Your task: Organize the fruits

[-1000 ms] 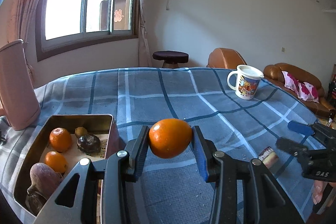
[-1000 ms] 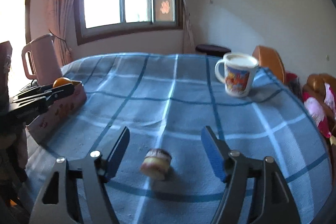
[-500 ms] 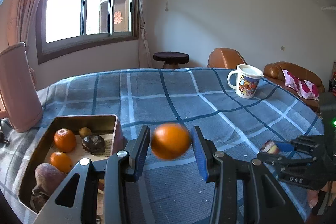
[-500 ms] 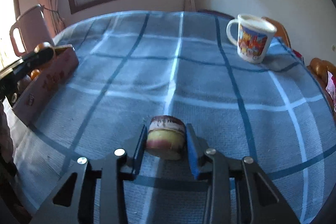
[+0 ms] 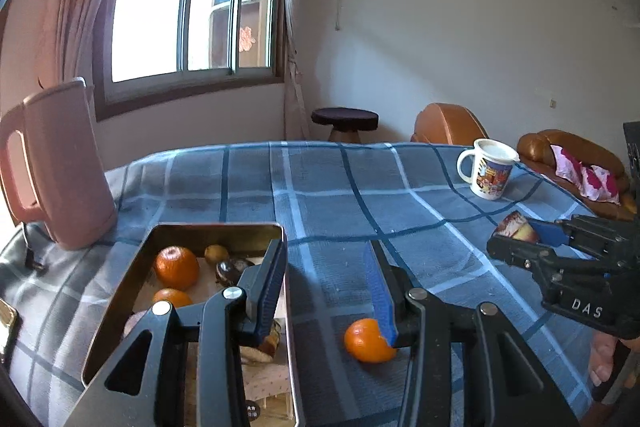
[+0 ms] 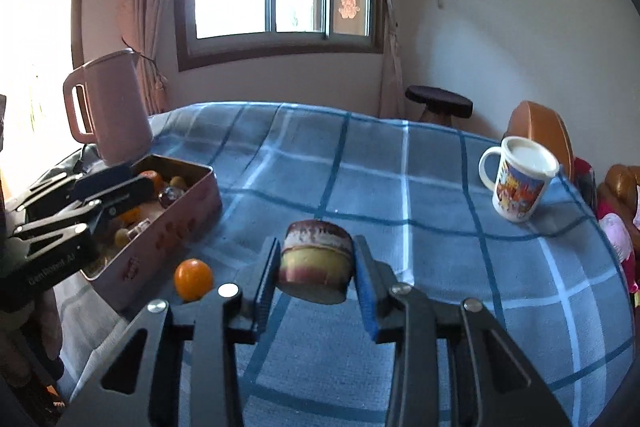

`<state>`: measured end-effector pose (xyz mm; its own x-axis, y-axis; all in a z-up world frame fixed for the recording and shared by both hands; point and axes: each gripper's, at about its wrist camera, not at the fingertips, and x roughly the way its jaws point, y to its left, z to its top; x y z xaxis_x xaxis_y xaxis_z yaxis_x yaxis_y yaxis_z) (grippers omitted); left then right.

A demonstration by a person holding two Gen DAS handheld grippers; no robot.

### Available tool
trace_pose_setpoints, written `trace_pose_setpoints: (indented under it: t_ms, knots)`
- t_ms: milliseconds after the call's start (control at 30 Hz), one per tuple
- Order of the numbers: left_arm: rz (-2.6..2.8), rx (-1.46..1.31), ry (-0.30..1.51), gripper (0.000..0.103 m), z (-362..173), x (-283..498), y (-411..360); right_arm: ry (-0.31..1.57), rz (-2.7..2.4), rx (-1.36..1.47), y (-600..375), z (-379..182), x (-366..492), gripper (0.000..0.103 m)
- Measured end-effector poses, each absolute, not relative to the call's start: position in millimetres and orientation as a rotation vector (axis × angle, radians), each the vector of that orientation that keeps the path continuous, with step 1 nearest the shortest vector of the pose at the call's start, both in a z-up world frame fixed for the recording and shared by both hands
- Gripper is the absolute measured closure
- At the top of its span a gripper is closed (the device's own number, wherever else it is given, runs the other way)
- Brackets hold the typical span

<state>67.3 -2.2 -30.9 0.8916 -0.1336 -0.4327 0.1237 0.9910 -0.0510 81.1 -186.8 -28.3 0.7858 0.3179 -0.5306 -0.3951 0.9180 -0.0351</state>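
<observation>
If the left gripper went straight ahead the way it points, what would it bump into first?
Probably the blue checked tablecloth, just right of the tin's far corner. The left gripper tilts down at bare cloth; the orange lies lower, by its right finger, likely out of line.

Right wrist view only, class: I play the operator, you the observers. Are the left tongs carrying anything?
Observer: No; the left wrist view shows only tablecloth between the left tongs.
Operator: And the loose orange?
Observer: The orange lies outside the tin, partly hidden behind one blue pad.
Operator: Anything near my tongs?
Observer: A hand shows beneath the right tongs, which have just closed on the cut fruit piece.
</observation>
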Motion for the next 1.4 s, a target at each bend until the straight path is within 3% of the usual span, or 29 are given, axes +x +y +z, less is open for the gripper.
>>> trace_pose_setpoints:
  t_ms: [467, 667, 767, 967, 1267, 1367, 1400]
  knots:
    - [-0.263, 0.104, 0.691, 0.060, -73, 84, -49, 0.540, 0.400, -0.088, -208, -44, 75, 0.064]
    - [-0.245, 0.128, 0.727, 0.055, -78, 86, -46, 0.531, 0.417, -0.069, -209, -46, 73, 0.064]
    - [-0.262, 0.126, 0.743, 0.045, -79, 86, -43, 0.528, 0.424, -0.064, -208, -48, 72, 0.064]
    - [-0.221, 0.208, 0.754, 0.045, -83, 86, -53, 0.526, 0.441, -0.043, -210, -52, 72, 0.064]
    - [-0.160, 0.381, 0.765, 0.050, -94, 85, -60, 0.514, 0.457, -0.031, -212, -51, 69, 0.064]
    - [-0.133, 0.388, 0.754, 0.064, -93, 86, -56, 0.505, 0.467, -0.027, -211, -49, 67, 0.064]
    - [-0.157, 0.361, 0.758, 0.064, -91, 86, -52, 0.502, 0.471, -0.026, -211, -49, 67, 0.064]
